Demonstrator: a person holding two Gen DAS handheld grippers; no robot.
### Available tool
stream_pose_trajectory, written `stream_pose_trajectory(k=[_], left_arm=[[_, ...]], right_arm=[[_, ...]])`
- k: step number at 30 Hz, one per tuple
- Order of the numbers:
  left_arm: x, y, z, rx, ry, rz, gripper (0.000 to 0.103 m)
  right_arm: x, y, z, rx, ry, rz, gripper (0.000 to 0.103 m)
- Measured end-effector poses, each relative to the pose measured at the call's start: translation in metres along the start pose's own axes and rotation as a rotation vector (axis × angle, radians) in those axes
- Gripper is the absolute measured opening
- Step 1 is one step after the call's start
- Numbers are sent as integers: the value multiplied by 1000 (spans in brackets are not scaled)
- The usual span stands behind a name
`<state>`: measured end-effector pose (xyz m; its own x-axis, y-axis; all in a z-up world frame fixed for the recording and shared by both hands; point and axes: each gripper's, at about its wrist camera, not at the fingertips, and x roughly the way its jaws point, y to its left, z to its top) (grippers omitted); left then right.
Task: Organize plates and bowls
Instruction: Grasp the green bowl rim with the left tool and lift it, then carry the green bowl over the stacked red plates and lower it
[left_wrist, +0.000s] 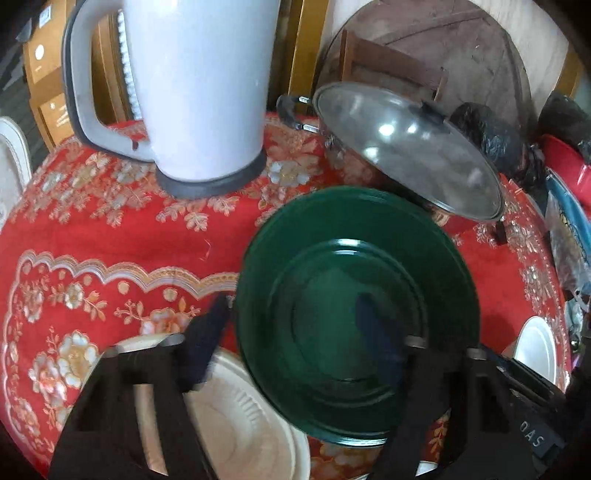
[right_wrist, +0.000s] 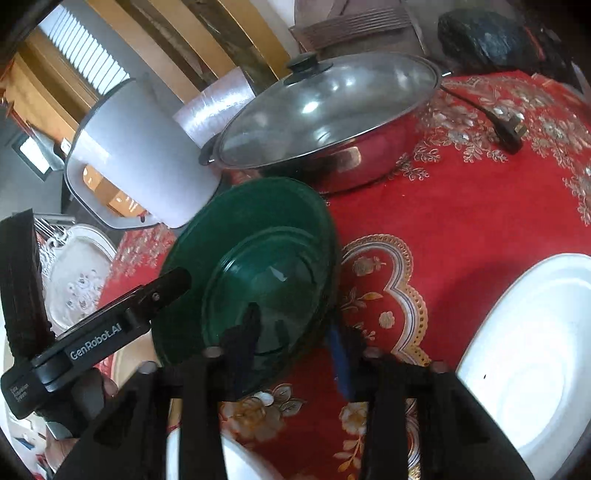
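Green plate sits near the middle of the red flowered tablecloth, its far edge tipped up toward the white kettle at eleven o'clock and the glass-lidded pan at one o'clock. It looks raised off the cloth, not lying flat.

The right gripper has it by the rim at about five o'clock. Its jaws are narrow, one finger on the plate's face and the blue-padded one behind the edge, and I take that for a real grip. The left gripper straddles the rim at about eight o'clock with its jaws fairly wide, one finger outside and one over the well. I can't see either pad pressing, so I'd call it not yet closed on the plate.

From where I stand, the step is a two-handed lift of this plate toward a stack. The cream paper plate lies at seven o'clock, partly under the green rim, and a white plate waits at four o'clock.

To do it well, I'd seat the left pads squarely on the rim before taking weight, since glazed ware slips. I'd level the plate so it doesn't pivot in the right jaws, and keep the high edge clear of kettle and pan. Set it down centred on its stack.
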<state>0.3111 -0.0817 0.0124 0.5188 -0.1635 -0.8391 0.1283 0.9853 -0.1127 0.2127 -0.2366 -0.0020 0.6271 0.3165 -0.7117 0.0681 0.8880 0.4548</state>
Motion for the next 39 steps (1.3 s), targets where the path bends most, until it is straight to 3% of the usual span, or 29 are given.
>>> stream_pose_trajectory(k=[2, 5, 10, 21, 30, 39], left_arm=[[-1, 3, -1, -4, -7, 25, 42], [-5, 12, -2, -29, 5, 7, 33], [-25, 16, -6, -36, -11, 2, 32], [-112, 30, -20, -45, -132, 15, 32], [-181, 86, -92, -134, -148, 57, 32], [-232, 151, -176, -240, -162, 137, 32]], right_arm=[[0, -1, -1, -16, -8, -4, 24], [-2, 0, -1, -39, -12, -11, 24], [-16, 6, 1, -58, -37, 1, 24], [-68, 46, -6, -132, -108, 24, 21], [-95, 88, -50, -217, -75, 130, 21], [-85, 141, -110, -320, 13, 217, 21]])
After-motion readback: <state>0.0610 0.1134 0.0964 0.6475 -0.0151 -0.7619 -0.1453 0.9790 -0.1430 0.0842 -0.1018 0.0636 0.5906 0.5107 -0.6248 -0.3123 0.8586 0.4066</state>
